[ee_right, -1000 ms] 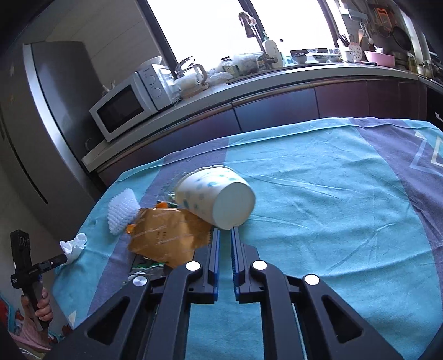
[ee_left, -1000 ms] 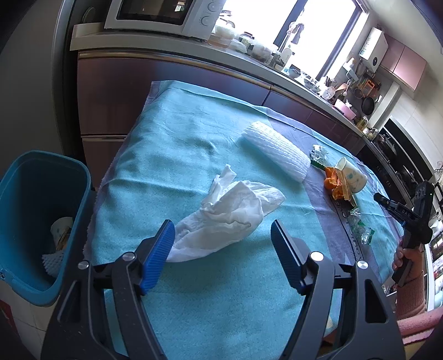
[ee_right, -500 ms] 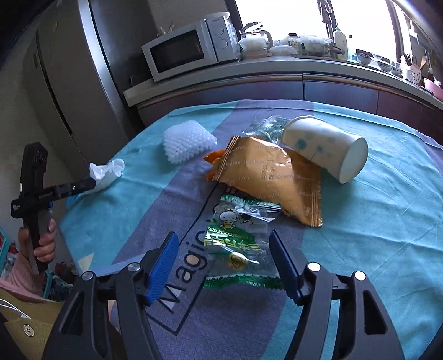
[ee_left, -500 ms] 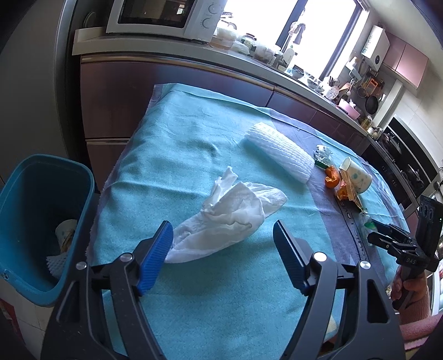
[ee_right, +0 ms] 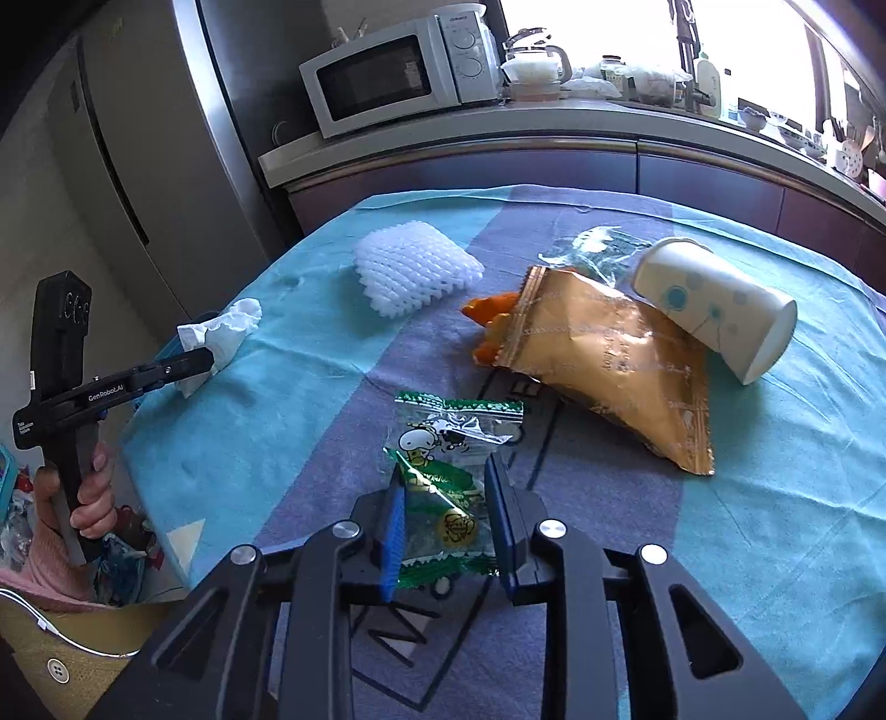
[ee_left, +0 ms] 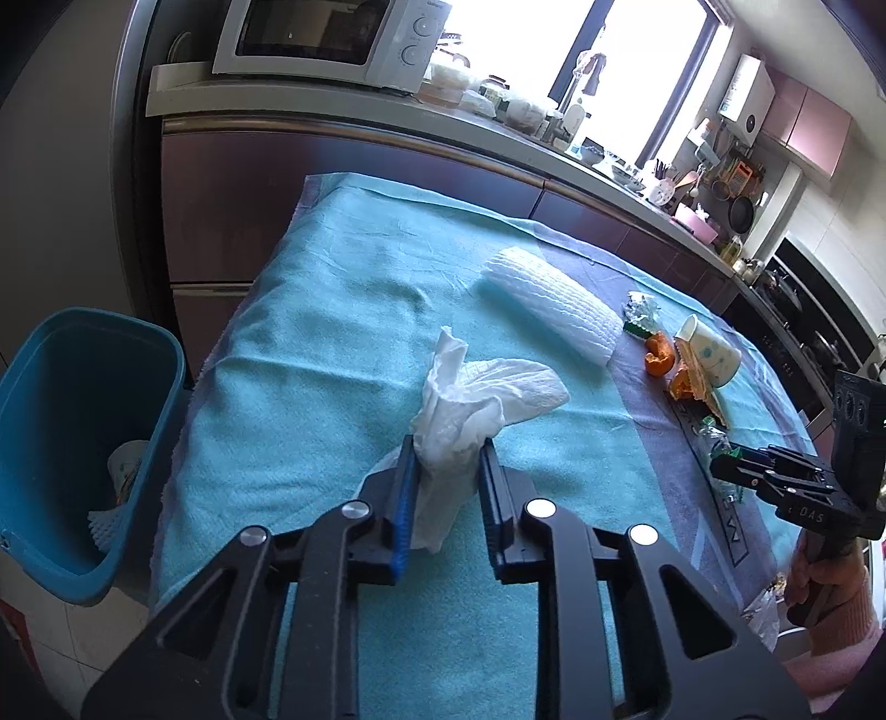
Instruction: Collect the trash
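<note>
I am pinching the crumpled white paper tissue [ee_left: 470, 410] in my left gripper [ee_left: 446, 471] and the green-printed clear plastic wrapper [ee_right: 443, 498] in my right gripper [ee_right: 443, 509], both fingers closed on soft trash bound for the blue plastic bin [ee_left: 83, 421] beside the table

We see a white microwave [ee_left: 326, 41] on the grey counter [ee_right: 554, 124], a steel refrigerator [ee_right: 166, 166] to its left, a glass kettle [ee_right: 534, 58] beside the microwave, a bright window [ee_left: 581, 61], and a teal and purple tablecloth [ee_left: 343, 310] over the table
</note>
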The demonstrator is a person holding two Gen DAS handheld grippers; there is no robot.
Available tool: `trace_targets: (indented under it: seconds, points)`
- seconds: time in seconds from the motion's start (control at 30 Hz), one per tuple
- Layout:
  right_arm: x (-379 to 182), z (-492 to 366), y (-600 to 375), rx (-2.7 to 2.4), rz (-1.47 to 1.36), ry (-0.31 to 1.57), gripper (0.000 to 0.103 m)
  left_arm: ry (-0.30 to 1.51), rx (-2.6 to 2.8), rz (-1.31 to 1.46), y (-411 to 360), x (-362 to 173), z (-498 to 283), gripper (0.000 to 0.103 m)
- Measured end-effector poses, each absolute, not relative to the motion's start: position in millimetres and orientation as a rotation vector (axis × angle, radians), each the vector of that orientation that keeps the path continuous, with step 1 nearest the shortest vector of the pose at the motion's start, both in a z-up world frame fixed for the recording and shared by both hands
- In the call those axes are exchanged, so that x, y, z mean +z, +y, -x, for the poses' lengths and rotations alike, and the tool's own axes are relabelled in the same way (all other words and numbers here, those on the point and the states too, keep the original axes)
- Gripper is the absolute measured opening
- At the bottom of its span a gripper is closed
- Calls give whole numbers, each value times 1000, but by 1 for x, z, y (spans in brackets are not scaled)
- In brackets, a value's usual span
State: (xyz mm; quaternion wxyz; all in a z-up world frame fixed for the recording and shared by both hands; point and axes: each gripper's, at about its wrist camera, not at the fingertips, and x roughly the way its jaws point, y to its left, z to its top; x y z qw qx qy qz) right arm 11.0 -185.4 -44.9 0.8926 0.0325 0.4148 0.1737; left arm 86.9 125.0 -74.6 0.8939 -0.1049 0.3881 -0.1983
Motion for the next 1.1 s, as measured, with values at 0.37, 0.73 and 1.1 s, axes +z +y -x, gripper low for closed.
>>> trace_targets:
  seconds: [0.37, 0.73, 1.1]
  points:
    - [-34, -27, -135, 473, -73, 852, 17, 749, -486, 296, 145, -68, -71, 13]
    - [-21, -45, -91, 630, -119, 809, 16, 707, -454, 349, 186, -59, -60, 13]
    - [-17, -66, -44, 783, -159, 786, 16, 671, -344, 366, 226, -46, -51, 13]
